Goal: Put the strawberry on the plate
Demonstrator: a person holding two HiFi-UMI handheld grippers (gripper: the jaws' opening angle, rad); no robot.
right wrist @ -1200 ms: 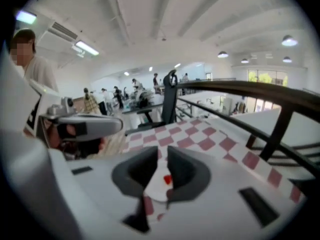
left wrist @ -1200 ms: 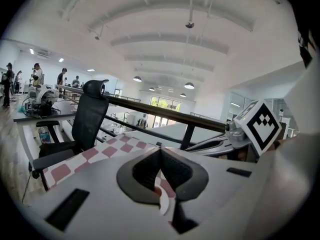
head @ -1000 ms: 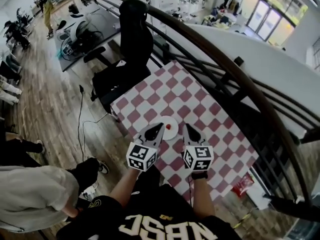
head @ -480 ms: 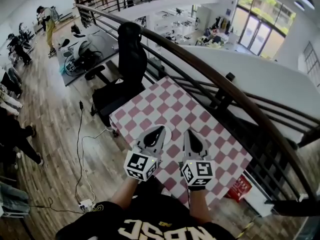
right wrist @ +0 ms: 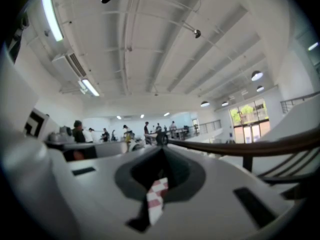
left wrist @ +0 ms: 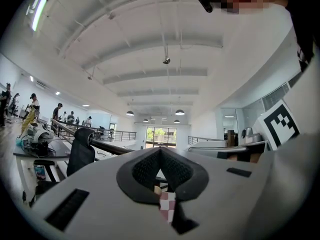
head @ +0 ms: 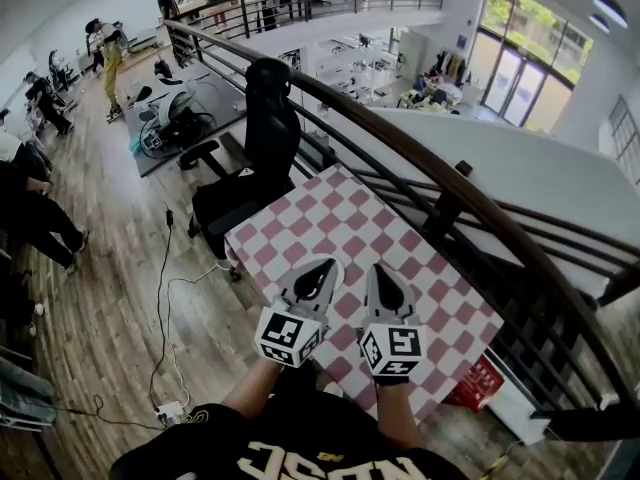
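Pale lettering on the black shirt (head: 300, 456) is cut off and cannot be read. The white-shelled left gripper (head: 322, 268) and right gripper (head: 381, 271) are held higher over the red-and-white checked table (head: 300, 218) than before, with both pairs of jaws closed on nothing. The strawberry and plate, seen earlier, are now covered by them.

Table (head: 330, 218) w/ red-white check top, on wood floor (head: 110, 268) by railing (head: 420, 158).
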